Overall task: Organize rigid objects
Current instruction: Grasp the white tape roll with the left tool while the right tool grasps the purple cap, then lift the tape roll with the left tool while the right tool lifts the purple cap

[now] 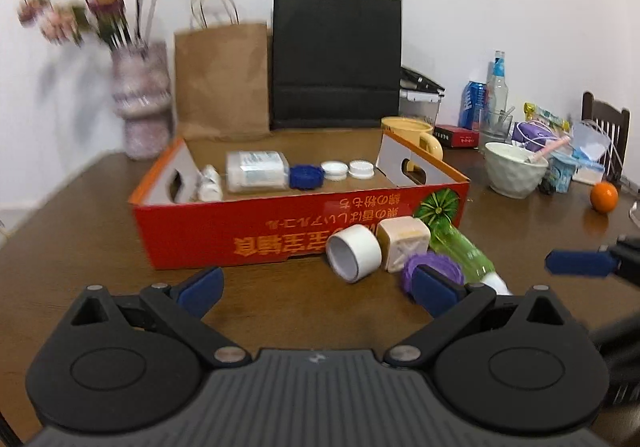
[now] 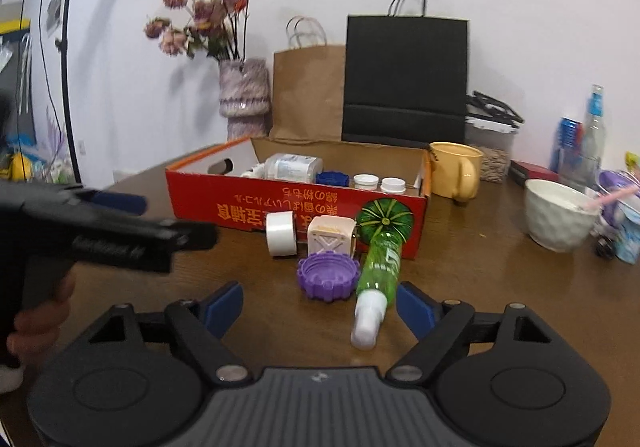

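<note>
Nearest the right hand-held gripper [image 2: 318, 307], whose blue fingers stand wide apart and empty above the desk [image 2: 500, 287], lies the green bottle [image 2: 382, 259] on its side, white cap toward the camera and ribbed base touching the front wall of the red box [image 2: 208, 203]. It looks like thin, empty plastic: light, smooth, apt to roll and to dent under a hard squeeze, so the straight body just behind the cap seems the best place to close on it. Just left of it sits the purple cap [image 2: 328, 275], open side up; its toothed rim should give good grip across the width. Behind that stand a beige cube [image 2: 331, 239] (probably a stiff printed part with flat faces, easy to pinch) and a roll of white tape [image 2: 280, 234] on edge, light and ready to roll away.

The left hand-held gripper [image 1: 320, 287] is likewise wide open and holds nothing; it hangs over bare desk in front of the box, its right finger overlapping the purple cap in its own view, though contact cannot be told.

Farther back, inside the box, lie a clear jar [image 1: 256, 171], a blue lid [image 1: 306, 176] and two small white-capped containers [image 1: 348, 169].
</note>
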